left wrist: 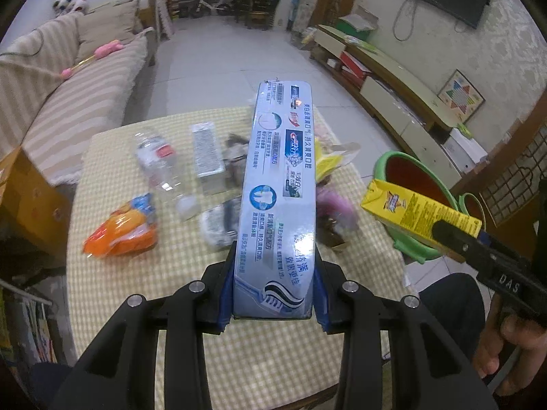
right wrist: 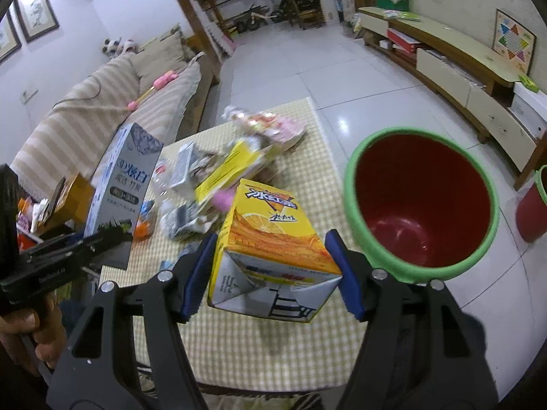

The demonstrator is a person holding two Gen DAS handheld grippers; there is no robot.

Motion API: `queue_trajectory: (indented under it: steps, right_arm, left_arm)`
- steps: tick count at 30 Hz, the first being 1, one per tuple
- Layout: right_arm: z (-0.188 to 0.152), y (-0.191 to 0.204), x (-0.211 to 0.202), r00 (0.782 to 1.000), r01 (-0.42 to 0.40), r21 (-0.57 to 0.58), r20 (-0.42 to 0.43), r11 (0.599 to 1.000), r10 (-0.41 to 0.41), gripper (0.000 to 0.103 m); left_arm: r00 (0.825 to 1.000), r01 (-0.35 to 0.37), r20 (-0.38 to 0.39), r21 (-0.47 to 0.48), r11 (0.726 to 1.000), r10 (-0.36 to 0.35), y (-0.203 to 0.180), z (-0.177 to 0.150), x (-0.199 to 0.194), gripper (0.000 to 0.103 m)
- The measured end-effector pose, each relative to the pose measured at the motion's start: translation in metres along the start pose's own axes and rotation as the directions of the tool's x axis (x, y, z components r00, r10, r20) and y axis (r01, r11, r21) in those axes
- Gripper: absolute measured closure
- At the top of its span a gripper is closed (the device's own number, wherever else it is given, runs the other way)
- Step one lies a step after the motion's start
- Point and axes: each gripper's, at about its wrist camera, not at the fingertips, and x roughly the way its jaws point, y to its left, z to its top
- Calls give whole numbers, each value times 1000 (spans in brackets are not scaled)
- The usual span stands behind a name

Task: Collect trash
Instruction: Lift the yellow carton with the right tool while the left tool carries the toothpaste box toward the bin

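Note:
My left gripper is shut on the near end of a long blue toothpaste box, which is held up over the table. My right gripper is shut on a yellow orange-drink carton, its blue pads pressing on both sides. Each wrist view also shows the other gripper's item: the carton at the right, the toothpaste box at the left. A red bucket with a green rim stands just right of the carton, beside the table. Loose trash lies on the checkered cloth: a clear bottle, an orange wrapper and a small silver box.
A striped sofa runs along the left of the table, and a low TV cabinet lines the right wall. A second red bucket stands further right. White tiled floor lies beyond the table. A person's hand grips the left tool.

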Motion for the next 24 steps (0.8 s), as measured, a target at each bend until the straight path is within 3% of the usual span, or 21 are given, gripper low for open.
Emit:
queue_trajectory:
  steps: [16, 24]
  right_arm:
    - [33, -107, -18, 987, 136, 136, 63, 981, -145, 40]
    - [36, -154, -11, 979, 185, 212, 44, 960, -199, 40]
  left_arm:
    - [989, 147, -35, 136, 980, -144, -107, 52, 41, 68]
    - [970, 230, -122, 172, 958, -211, -160, 61, 77, 68]
